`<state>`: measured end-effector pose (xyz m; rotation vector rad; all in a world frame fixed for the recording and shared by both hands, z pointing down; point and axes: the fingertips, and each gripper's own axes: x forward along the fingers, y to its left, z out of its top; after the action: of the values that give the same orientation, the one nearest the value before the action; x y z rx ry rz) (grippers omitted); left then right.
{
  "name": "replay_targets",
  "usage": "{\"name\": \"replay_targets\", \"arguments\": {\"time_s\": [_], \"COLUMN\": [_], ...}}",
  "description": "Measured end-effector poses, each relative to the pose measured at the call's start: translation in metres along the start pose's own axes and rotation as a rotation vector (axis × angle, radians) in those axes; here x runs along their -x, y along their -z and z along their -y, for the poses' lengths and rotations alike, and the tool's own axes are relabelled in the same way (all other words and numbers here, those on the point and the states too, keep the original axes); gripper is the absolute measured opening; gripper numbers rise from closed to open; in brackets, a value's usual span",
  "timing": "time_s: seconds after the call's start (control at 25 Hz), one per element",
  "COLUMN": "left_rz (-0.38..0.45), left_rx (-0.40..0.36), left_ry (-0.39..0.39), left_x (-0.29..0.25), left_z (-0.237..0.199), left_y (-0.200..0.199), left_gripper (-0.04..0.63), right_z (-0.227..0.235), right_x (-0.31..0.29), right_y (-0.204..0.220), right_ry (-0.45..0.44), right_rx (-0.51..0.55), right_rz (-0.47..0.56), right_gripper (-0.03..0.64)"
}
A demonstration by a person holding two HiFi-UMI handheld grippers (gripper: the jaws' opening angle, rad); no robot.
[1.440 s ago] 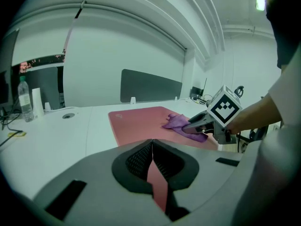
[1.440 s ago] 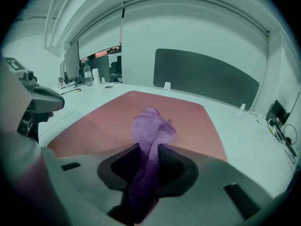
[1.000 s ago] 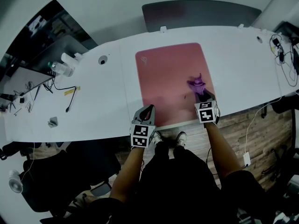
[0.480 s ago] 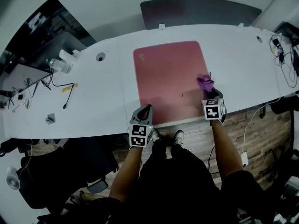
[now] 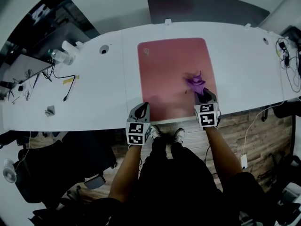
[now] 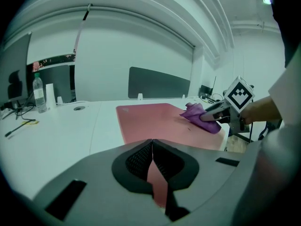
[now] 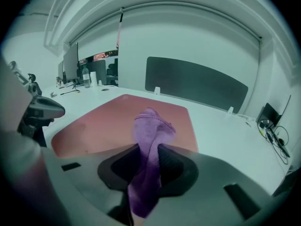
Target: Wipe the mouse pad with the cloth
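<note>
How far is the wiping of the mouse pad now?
Done: the right tool is shut on the purple cloth. In hand: the cloth touches the pink mouse pad near its right edge. To do: presumably most of the pad; no wiped area shows. The left tool is shut, empty.

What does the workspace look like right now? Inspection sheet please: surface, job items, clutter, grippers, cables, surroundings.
Surface: white desk, long, with a grommet hole on its left part.
Job's things: pink mouse pad flat at the desk's near edge; purple cloth on the pad's right part.
Clutter: water bottle and a small crumpled scrap, both far left.
Grippers: left gripper jaws together, empty, by the pad's near left corner; right gripper clamped on the cloth.
Cables: black cable at the desk's left; tangle at its right end.
Surroundings: grey divider panel behind the desk; wood floor.
</note>
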<state>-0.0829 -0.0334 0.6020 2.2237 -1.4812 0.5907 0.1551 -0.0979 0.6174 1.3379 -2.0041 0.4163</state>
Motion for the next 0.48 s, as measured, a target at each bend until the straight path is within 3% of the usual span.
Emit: {"name": "replay_targets", "arguments": {"time_s": [0.48], "left_rz": [0.006], "left_rx": [0.068], "left_ry": [-0.083], "left_x": [0.035], "left_z": [-0.014], "left_y": [0.025], "left_gripper": [0.021], "right_z": [-0.147], "right_x": [0.009], "right_y": [-0.021], "right_ry": [-0.295], "right_rx": [0.084], "right_rz": [0.052], "right_gripper": [0.114]}}
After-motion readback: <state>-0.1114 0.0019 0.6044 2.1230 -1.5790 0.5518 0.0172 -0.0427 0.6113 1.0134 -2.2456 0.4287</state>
